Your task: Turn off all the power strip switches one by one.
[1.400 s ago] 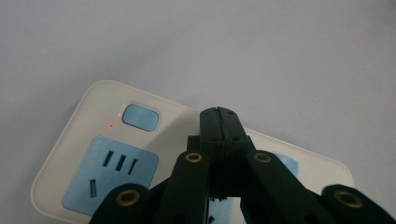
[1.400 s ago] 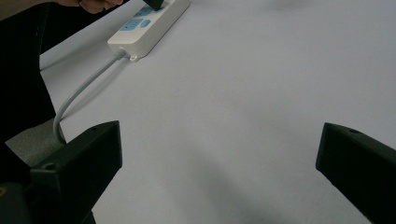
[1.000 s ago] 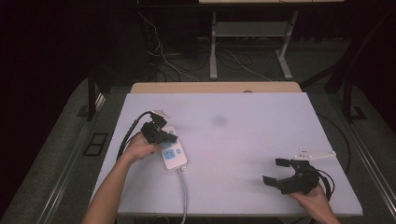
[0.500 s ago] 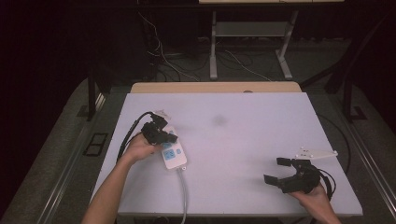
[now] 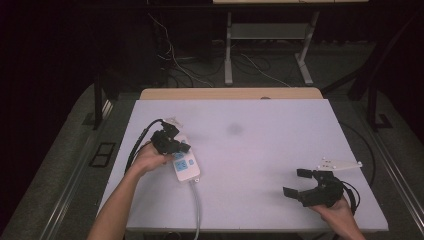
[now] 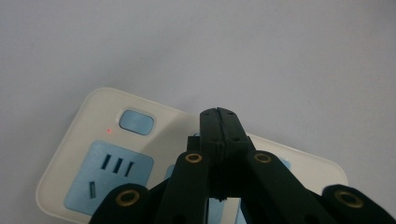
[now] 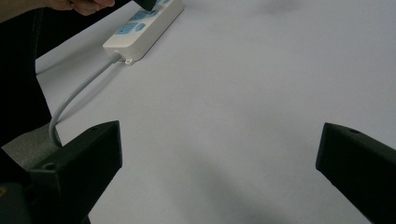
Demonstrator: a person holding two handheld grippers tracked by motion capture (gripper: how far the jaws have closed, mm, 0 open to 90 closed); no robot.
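The left gripper (image 5: 172, 145) hangs over the far end of the power strip (image 5: 186, 167), its jaws clenched flat together with nothing between them. In the left gripper view the closed tips (image 6: 219, 122) sit above the strip (image 6: 93, 140), just beside a blue switch (image 6: 136, 122); a small red light (image 6: 108, 131) glows next to that switch, so the strip looks to be on. Whether the tips are actually touching the strip or only hovering over it is hard to tell from this angle. My read is that the work is pressing a switch with the closed jaws, and it is at or near the press itself; lifting away is left.

The strip lies on the left side of the table (image 5: 260, 150), its cord (image 5: 196, 210) running off the near edge. The right gripper (image 5: 305, 184) rests well apart at the near right, jaws spread wide and empty.
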